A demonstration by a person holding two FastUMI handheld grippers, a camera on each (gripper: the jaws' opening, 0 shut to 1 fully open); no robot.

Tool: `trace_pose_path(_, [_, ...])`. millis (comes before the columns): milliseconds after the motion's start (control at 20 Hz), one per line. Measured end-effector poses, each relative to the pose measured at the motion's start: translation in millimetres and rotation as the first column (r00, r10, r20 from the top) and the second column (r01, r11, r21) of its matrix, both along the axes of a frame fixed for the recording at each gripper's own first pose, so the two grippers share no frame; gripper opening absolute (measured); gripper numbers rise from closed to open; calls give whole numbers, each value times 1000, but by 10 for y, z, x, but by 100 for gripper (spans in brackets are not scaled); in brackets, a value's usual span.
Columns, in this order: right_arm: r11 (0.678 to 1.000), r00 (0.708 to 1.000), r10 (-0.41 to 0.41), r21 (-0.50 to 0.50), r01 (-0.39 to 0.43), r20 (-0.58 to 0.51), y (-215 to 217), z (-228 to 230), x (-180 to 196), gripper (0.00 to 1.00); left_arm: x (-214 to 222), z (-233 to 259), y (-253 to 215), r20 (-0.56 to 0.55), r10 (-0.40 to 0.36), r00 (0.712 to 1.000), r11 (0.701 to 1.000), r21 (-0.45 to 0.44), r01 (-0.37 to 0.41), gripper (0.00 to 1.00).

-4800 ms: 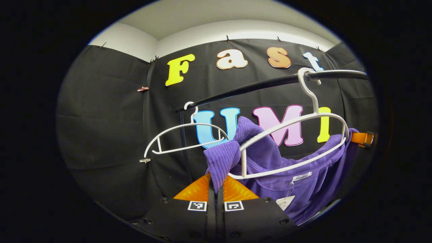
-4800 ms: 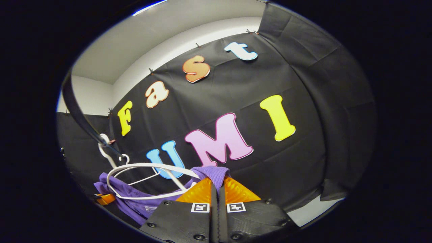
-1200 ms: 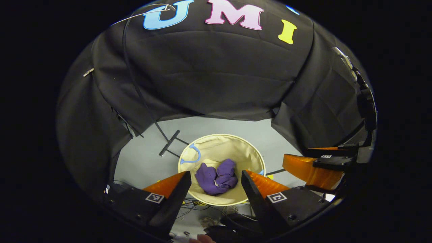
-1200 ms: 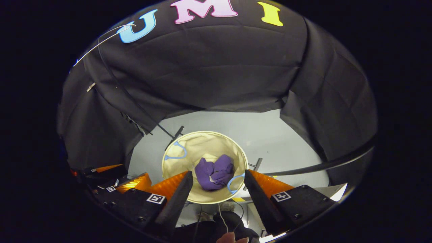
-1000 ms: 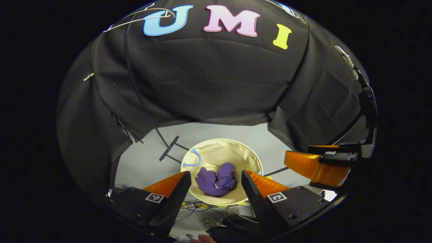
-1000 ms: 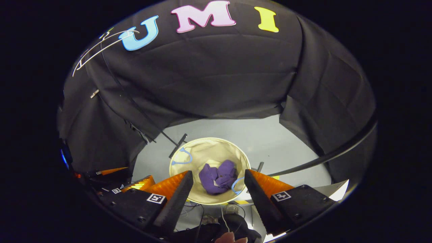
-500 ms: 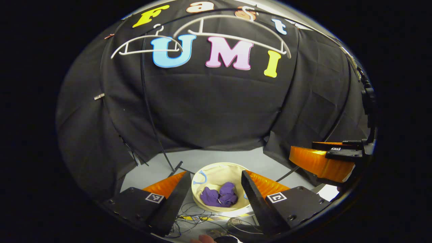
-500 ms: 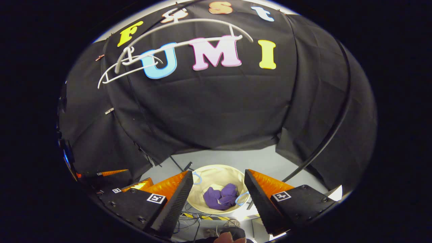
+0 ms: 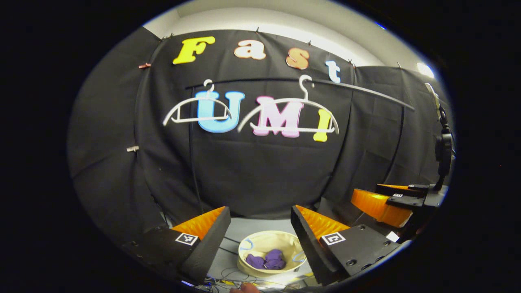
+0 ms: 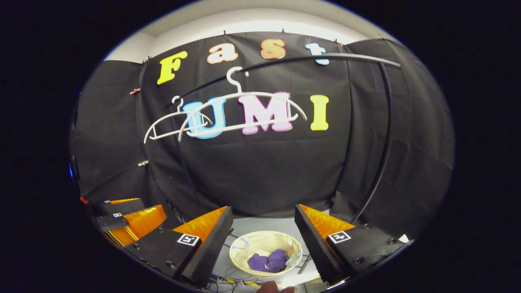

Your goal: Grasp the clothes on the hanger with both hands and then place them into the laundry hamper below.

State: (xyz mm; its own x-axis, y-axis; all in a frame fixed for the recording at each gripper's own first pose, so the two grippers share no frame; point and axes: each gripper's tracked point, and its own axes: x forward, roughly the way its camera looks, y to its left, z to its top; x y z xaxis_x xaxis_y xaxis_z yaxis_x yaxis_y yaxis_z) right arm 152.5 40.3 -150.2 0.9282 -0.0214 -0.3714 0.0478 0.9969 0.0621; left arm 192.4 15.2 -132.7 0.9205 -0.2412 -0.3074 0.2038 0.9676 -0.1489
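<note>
The purple clothes [image 9: 266, 261] lie bunched in the bottom of the cream hamper [image 9: 248, 268], low in the centre of the left gripper view, between that gripper's two spread fingers; the right gripper view shows the same heap [image 10: 270, 260] inside the hamper [image 10: 240, 256], again low centre. The left gripper [image 9: 260, 211] is released, fingers wide apart with nothing between them, and the right gripper [image 10: 263, 211] likewise stands spread and empty; it also shows at the right edge of the left gripper view [image 9: 380, 201]. Both sit well above the hamper, aimed at the black wall. In the upper middle of each view two bare white hangers [image 9: 285, 118] hang from a dark rail [image 9: 366, 91], well apart from the clothes. The task looks done, so the step in hand is a clean retreat: keep both grippers spread, lift them straight away from the hamper so no finger catches the cloth or rim, and stay below the hangers and rail. Cables [image 9: 228, 274] lie on the grey floor [image 9: 244, 226] beside the hamper, worth avoiding.
</note>
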Motion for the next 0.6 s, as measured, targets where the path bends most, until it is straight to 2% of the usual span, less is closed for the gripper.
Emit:
trace_pose_path(300, [999,990,21,-39,-16,142,108,627,-42,100,-229,847,47,173,46,984,999,13,-49,95])
trace_pose_path(500, [997,975,42,-74,-27,217,148,971,-94,98,-263,1023,87,216,81,973,995,30,-90,92])
trace_pose_path(550, [997,972,43,-69,-28,231,122,1079,-91,100,-278,1073,96,227,89,970,994,35,-99,92])
trace_pose_path(600, [998,967,42,-60,-28,250,129,1171,-111,98,-280,1144,102,240,94,966,993,39,-107,92])
